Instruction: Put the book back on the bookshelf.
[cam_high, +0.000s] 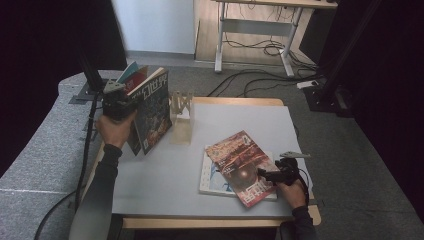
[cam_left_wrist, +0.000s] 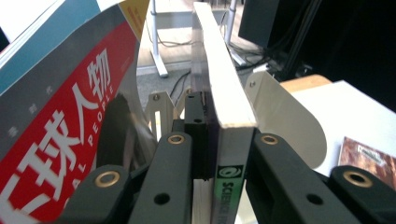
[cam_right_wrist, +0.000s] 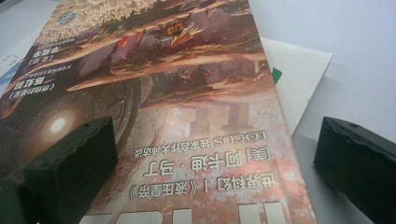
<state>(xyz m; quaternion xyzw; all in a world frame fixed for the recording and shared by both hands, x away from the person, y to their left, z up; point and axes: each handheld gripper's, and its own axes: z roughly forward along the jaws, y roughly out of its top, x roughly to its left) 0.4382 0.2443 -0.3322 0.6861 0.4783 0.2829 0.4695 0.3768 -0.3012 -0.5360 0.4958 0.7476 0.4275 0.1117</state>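
While clamped upright, the magazine (cam_left_wrist: 231, 140) sits between the left gripper's (cam_left_wrist: 219, 158) fingers (cam_left_wrist: 173, 186).

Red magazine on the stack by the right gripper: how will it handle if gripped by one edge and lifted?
The red magazine looks thin and soft-covered, so it will probably droop from an edge grip. Its glossy cover may slip between the pads. It lies askew on a white book, overhanging it, so the right gripper, jaws open astride its edge, could likely get under without dragging the book.
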